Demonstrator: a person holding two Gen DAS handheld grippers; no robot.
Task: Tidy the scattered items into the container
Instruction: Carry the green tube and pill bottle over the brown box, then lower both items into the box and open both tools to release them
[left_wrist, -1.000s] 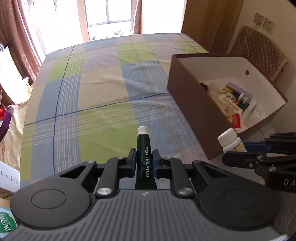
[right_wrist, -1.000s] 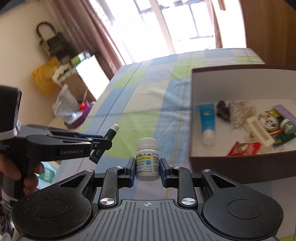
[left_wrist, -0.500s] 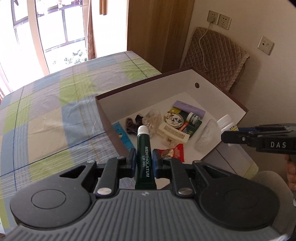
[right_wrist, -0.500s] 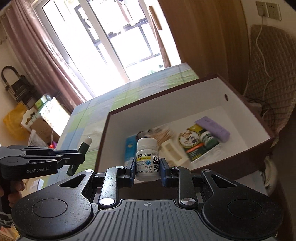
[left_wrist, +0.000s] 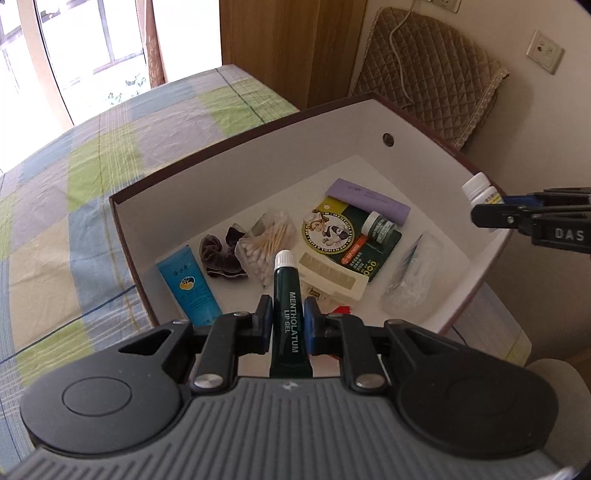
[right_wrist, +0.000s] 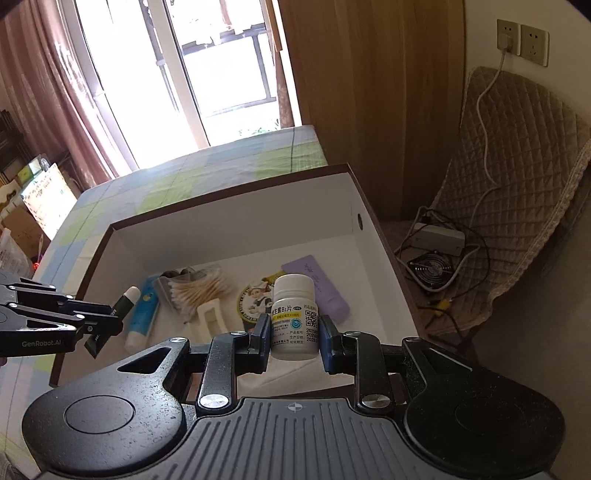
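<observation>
Your left gripper (left_wrist: 287, 325) pinches the lip gel tube (left_wrist: 287, 302), lower centre | right gripper (right_wrist: 293, 338) clamps the pill bottle (right_wrist: 294, 318) | both have swung from the bedspread to above the box (left_wrist: 373, 147) | releasing comes next.
</observation>
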